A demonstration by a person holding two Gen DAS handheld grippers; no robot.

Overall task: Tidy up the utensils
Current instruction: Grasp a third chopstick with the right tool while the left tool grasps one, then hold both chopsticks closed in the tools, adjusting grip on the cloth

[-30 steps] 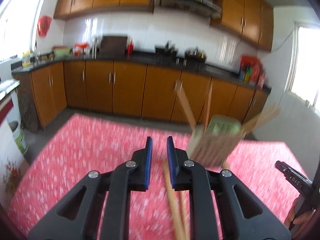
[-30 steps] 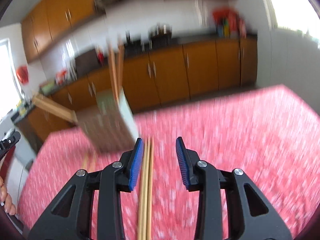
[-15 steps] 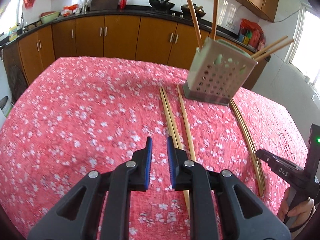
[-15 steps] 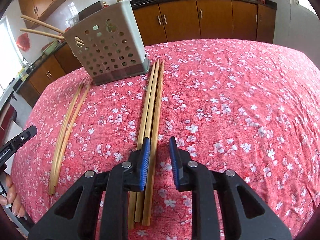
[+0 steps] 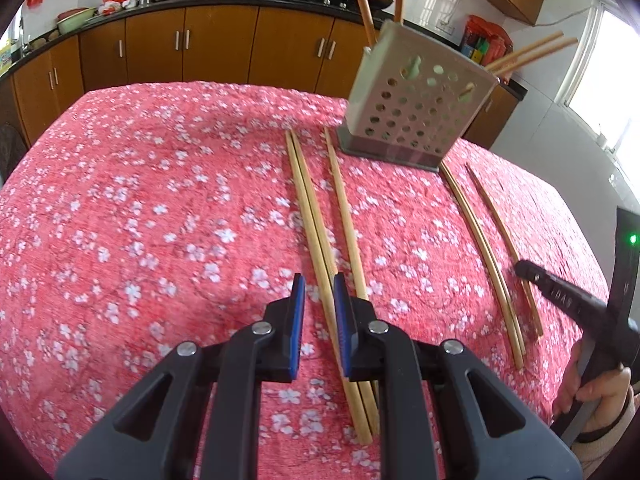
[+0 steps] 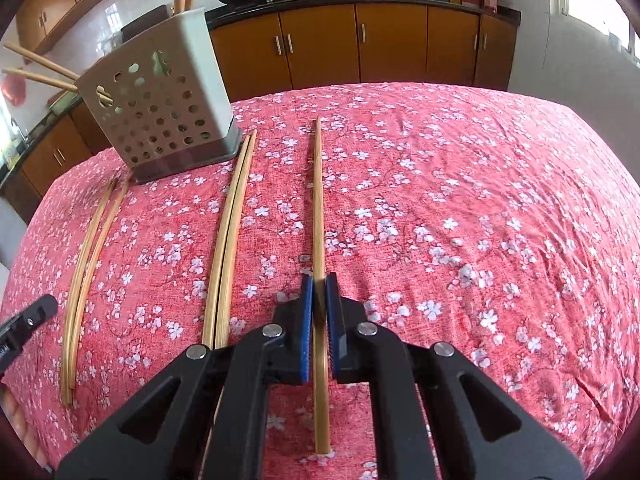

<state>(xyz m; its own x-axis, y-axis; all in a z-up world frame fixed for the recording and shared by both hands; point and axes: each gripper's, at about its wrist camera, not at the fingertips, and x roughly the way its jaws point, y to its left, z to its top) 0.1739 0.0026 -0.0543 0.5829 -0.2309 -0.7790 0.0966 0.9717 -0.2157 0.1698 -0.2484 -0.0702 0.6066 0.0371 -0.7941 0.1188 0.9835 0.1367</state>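
Several wooden chopsticks lie on the red flowered tablecloth [image 5: 160,220] in front of a pale perforated utensil holder [image 5: 412,112] [image 6: 160,120] that has more chopsticks standing in it. My right gripper [image 6: 319,284] is shut on a single chopstick [image 6: 318,200], clear of the pair [image 6: 232,220] to its left. The left wrist view shows it low at the right [image 5: 524,272]. My left gripper [image 5: 319,296] hovers low over another pair [image 5: 308,208]. Its jaws stand a narrow gap apart, and nothing is pressed between the pads. One more chopstick [image 5: 344,208] lies just right of that pair.
A person's hand [image 5: 600,392] holds the right gripper's handle at the lower right. Another bowed pair [image 6: 88,264] lies at the far left of the right wrist view, close to the left gripper's finger [image 6: 32,316]. Brown kitchen cabinets [image 5: 216,44] stand beyond the table's far edge.
Both grippers have sunk toward the table and tilted down. The right jaws have closed on one chopstick, which now lies apart from the two it lay beside. The left jaws kept their narrow gap.
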